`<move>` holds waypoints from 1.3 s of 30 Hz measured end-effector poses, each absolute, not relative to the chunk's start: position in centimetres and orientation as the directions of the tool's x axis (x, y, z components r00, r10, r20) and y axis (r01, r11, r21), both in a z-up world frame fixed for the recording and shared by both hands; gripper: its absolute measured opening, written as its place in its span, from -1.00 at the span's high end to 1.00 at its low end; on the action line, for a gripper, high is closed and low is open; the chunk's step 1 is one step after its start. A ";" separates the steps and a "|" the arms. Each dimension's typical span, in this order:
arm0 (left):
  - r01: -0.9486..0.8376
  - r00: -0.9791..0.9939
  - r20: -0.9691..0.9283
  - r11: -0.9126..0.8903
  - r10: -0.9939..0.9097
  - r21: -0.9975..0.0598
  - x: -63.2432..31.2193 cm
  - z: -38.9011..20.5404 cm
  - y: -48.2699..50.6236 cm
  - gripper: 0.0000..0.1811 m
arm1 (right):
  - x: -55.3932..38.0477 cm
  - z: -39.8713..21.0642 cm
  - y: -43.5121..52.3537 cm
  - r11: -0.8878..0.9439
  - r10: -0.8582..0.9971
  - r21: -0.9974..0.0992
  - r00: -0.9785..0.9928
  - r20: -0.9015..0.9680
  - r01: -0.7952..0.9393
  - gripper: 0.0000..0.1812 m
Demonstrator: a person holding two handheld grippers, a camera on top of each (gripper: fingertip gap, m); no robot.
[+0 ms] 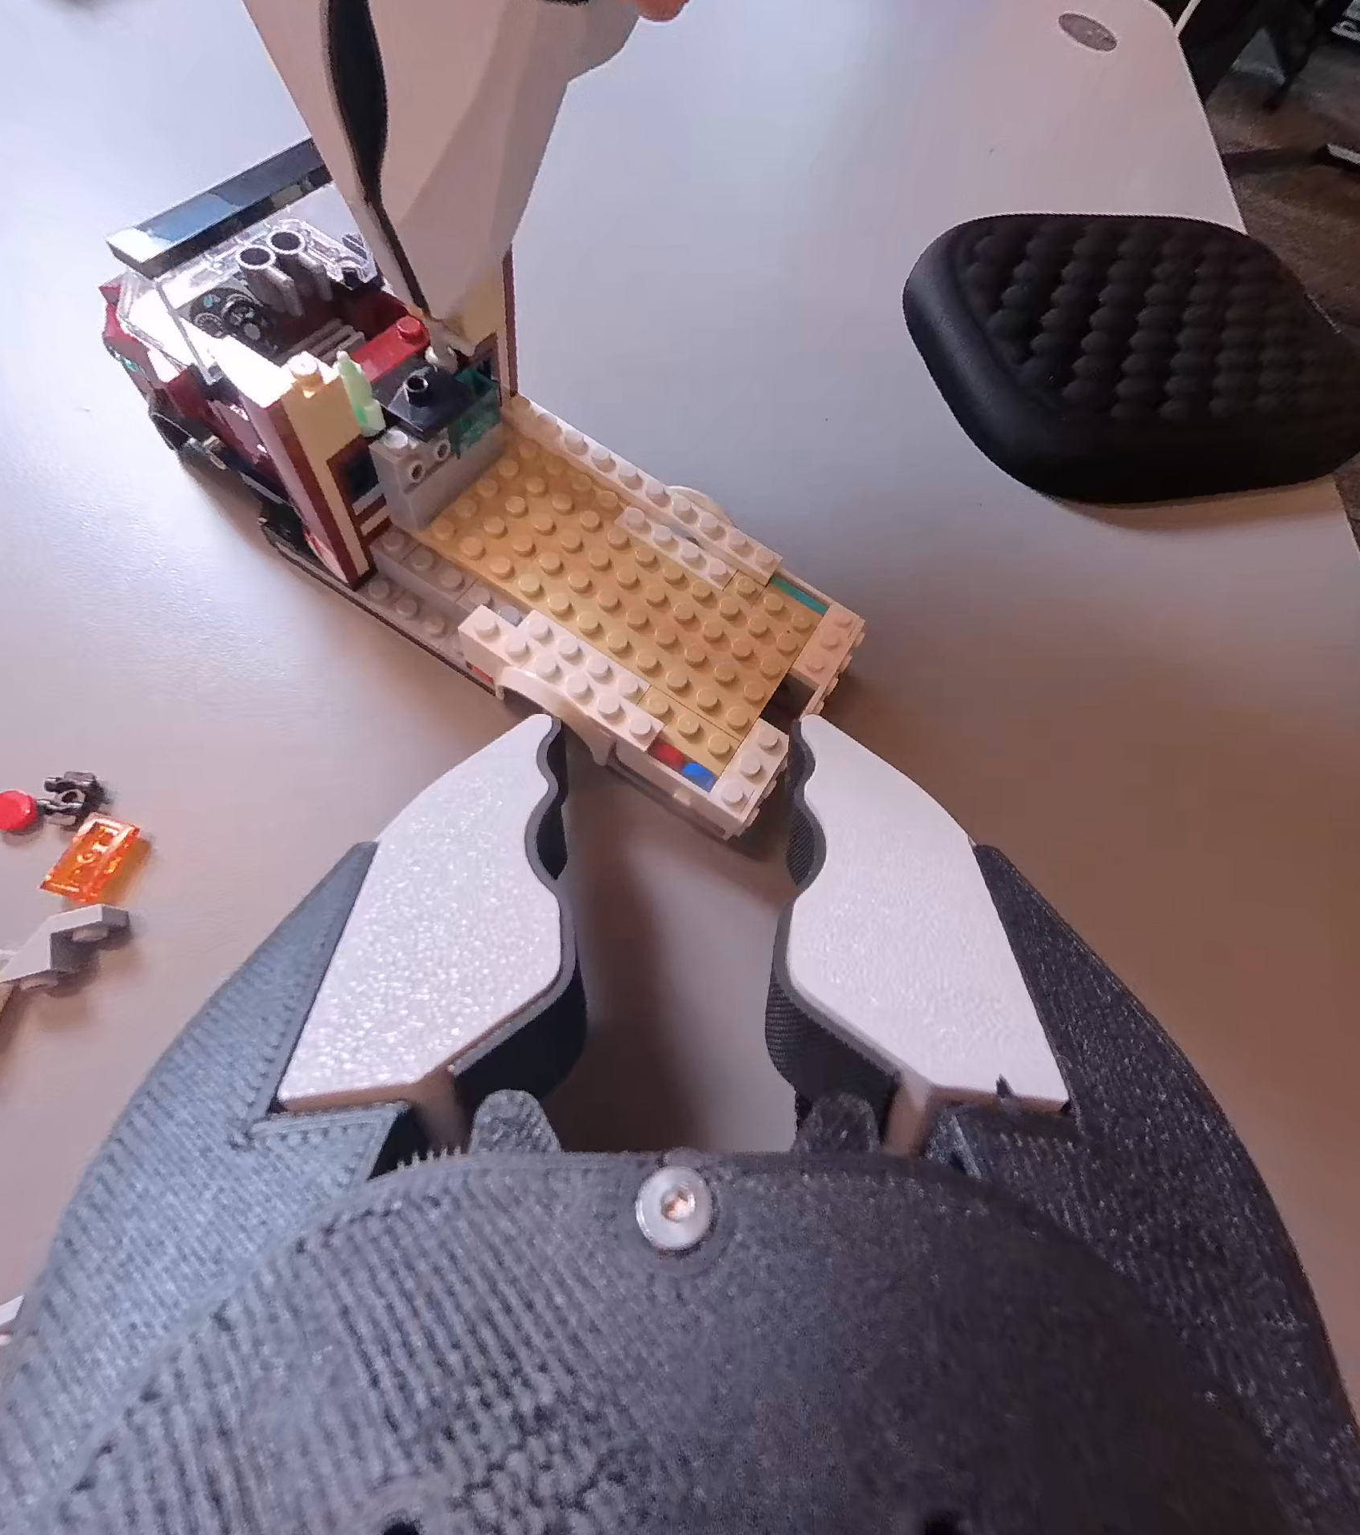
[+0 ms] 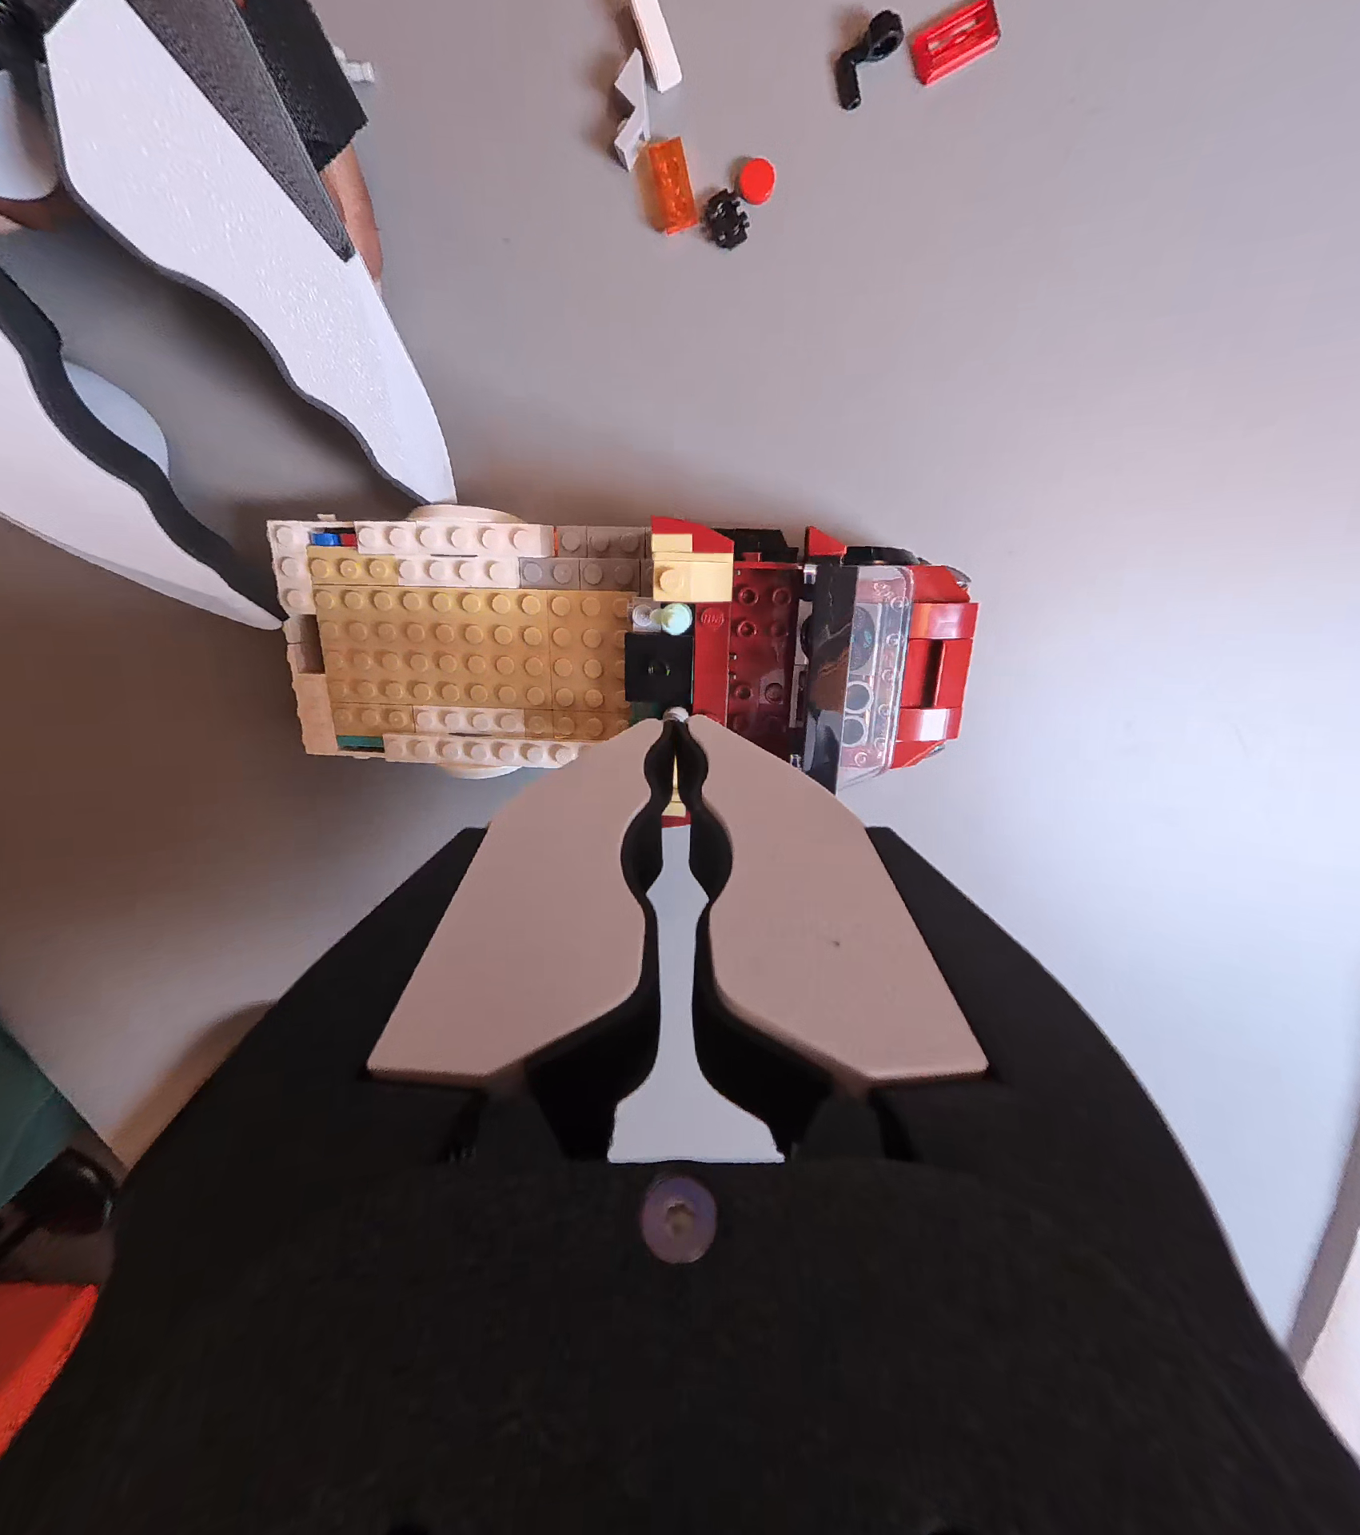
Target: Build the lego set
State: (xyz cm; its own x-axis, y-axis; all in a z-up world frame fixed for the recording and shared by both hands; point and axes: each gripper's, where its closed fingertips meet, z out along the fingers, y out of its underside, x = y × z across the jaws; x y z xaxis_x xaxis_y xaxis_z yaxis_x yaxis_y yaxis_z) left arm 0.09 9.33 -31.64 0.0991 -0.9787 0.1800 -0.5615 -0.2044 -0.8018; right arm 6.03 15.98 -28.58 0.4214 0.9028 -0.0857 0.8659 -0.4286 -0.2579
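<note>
Grey table (image 1: 826, 249), black chair (image 1: 1116, 357) beside

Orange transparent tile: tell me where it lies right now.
The orange transparent tile lies loose on the table, at the left of the left wrist view, between the red round stud and a grey angled piece.
</note>
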 end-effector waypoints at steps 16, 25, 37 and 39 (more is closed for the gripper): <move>-0.554 0.103 0.190 -0.214 -0.976 -0.804 0.1 -31.6 9.4 0.47 | 6.8 -28.3 17.1 -0.425 0.904 -0.198 0.426 -0.038 0.883 1.00; -0.552 0.104 0.194 -0.219 -0.975 -0.804 0.1 -31.6 9.4 0.47 | 6.5 -28.2 15.8 -0.422 0.906 -0.202 0.408 -0.111 0.884 0.96; -0.554 0.105 0.191 -0.217 -0.976 -0.804 0.1 -31.6 9.3 0.47 | 6.5 -28.7 15.7 -0.442 0.894 -0.152 0.421 -0.153 0.884 0.97; -0.554 0.105 0.190 -0.216 -0.976 -0.804 0.1 -31.6 9.3 0.47 | 6.6 -28.8 15.7 -0.442 0.892 -0.133 0.420 -0.164 0.887 0.97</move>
